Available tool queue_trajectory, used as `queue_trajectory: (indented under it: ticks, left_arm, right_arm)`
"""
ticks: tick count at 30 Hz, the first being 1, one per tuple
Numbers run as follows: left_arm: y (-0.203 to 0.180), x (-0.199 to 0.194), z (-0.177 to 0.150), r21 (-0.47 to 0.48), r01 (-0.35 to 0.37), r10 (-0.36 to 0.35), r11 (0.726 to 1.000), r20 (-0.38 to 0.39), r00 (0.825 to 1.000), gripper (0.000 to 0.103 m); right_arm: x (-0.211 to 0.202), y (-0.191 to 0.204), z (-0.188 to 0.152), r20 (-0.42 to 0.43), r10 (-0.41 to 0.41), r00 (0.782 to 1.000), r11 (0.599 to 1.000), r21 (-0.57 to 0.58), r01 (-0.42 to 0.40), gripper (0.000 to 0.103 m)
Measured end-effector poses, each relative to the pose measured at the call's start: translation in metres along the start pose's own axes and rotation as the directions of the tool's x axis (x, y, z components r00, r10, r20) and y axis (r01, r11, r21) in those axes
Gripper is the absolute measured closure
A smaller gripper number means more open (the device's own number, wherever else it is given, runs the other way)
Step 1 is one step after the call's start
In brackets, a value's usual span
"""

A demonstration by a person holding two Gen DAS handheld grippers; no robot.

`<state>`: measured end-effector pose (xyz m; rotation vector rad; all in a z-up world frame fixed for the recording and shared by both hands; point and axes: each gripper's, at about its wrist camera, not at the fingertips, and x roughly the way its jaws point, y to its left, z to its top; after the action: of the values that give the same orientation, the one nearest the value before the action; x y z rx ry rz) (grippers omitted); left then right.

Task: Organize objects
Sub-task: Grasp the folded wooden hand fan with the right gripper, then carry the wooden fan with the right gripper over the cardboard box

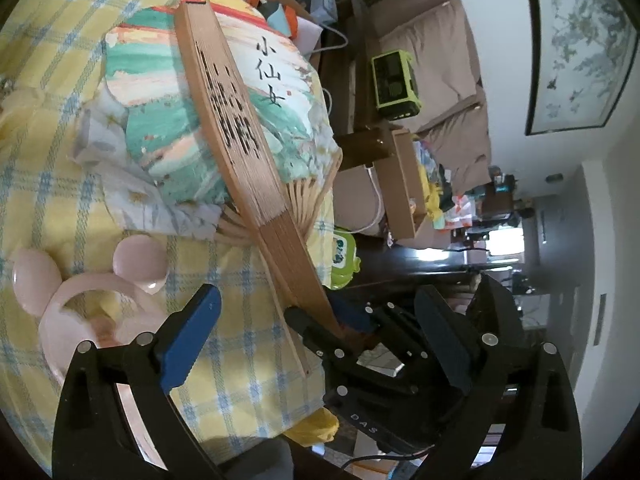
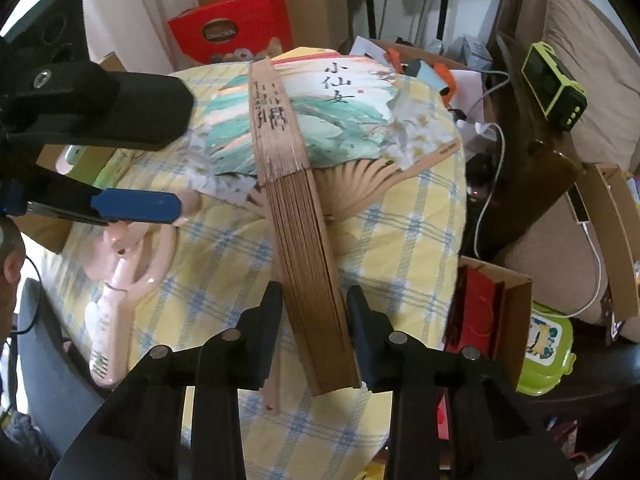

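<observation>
A folded wooden fan (image 2: 296,220) with a pierced outer slat slants over an open painted paper fan (image 2: 344,120) on the yellow checked tablecloth (image 2: 404,248). My right gripper (image 2: 314,316) is shut on the folded fan's handle end, one pad against each side. In the left wrist view the folded fan (image 1: 232,120) runs down to the right gripper (image 1: 328,316), which sits between the wide-spread fingers of my left gripper (image 1: 318,296). The left gripper is open and holds nothing. A pink handheld fan with round ears (image 1: 100,300) lies by its left finger.
The table's edge drops off just right of the fans. Beyond it stand a green toy box (image 2: 546,348), a cardboard box with red bags (image 2: 492,312), a sofa with a green power unit (image 2: 554,84), and cables. Red gift boxes (image 2: 232,32) stand behind the table.
</observation>
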<state>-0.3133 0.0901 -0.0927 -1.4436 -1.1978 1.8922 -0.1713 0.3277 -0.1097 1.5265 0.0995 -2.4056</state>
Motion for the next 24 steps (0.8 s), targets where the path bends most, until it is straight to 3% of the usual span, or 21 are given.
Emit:
queue_trajectory:
  ticks: [3, 9, 12, 14, 16, 19, 22, 24]
  left_arm:
    - [-0.003, 0.001, -0.006, 0.002, 0.039, -0.039, 0.999, -0.025, 0.999, 0.007]
    - [0.004, 0.006, -0.015, -0.031, 0.071, -0.072, 0.997, -0.019, 0.997, 0.025]
    - [0.012, 0.009, -0.017, -0.044, 0.063, -0.064, 0.997, -0.007, 0.998, 0.042]
    - [0.020, 0.011, -0.019, -0.064, 0.061, -0.062, 0.996, -0.012, 0.998, 0.063]
    - [0.023, 0.012, -0.022, -0.066, 0.065, -0.065, 0.996, -0.013, 0.998, 0.070]
    - [0.023, 0.013, -0.029, -0.067, 0.066, -0.067, 0.996, -0.020, 0.998, 0.069]
    - [0.021, 0.017, -0.033, -0.077, 0.085, -0.088, 0.993, -0.031, 0.996, 0.057]
    - [0.020, 0.021, -0.037, -0.075, 0.084, -0.087, 0.994, -0.043, 0.995, 0.056]
  right_arm:
    - [-0.009, 0.005, 0.001, 0.012, 0.046, 0.999, 0.999, 0.027, -0.047, 0.072]
    - [-0.020, 0.017, -0.006, 0.015, 0.172, 0.985, 0.980, 0.097, -0.172, 0.075]
    - [-0.021, 0.020, -0.013, 0.011, 0.186, 0.983, 0.975, 0.121, -0.186, 0.075]
    - [-0.021, 0.020, -0.019, 0.013, 0.179, 0.984, 0.975, 0.133, -0.179, 0.075]
    - [-0.022, 0.016, -0.023, 0.025, 0.176, 0.984, 0.972, 0.153, -0.178, 0.075]
    - [-0.025, 0.016, -0.026, 0.038, 0.177, 0.983, 0.972, 0.152, -0.181, 0.075]
    - [-0.026, 0.017, -0.027, 0.040, 0.188, 0.981, 0.969, 0.157, -0.192, 0.075]
    - [-0.026, 0.018, -0.028, 0.043, 0.212, 0.976, 0.963, 0.162, -0.217, 0.075]
